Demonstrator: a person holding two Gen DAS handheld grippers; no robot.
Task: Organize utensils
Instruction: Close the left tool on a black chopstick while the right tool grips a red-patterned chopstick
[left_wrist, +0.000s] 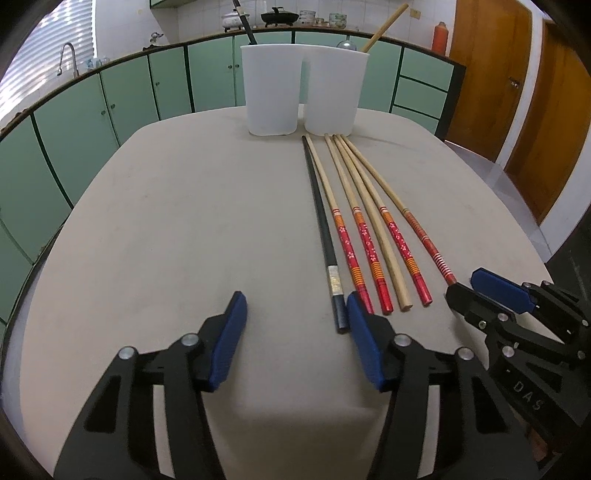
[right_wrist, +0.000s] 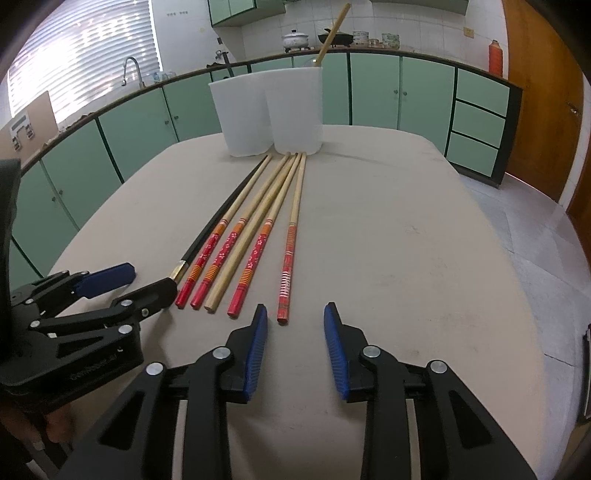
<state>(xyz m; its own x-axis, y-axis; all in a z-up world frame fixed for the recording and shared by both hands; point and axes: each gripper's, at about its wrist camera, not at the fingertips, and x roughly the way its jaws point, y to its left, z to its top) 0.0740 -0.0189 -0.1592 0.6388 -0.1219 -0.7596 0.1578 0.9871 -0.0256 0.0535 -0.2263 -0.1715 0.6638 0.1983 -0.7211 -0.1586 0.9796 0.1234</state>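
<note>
Red-striped chopstick (right_wrist: 286, 275) lies on table (right_wrist: 406, 240), long axis pointing away toward white holder (right_wrist: 295, 110); near end just ahead of right gripper (right_wrist: 295, 325), nearer one, jaws apart, empty. Left gripper (left_wrist: 295, 314) open beside black chopstick (left_wrist: 325, 240).

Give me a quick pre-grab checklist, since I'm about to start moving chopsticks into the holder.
1. Left tongs empty and open: ok, nothing between the pads.
2. Right tongs empty and open: ok, its gap sits just right of the striped red chopstick.
3. Six chopsticks lie side by side on the table, none crossing: ok.
4. Black chopstick clear of the left tongs: not ok, its end lies against the right pad.
5. White holder upright: ok.
6. Room left inside the holder: cannot tell.
</note>
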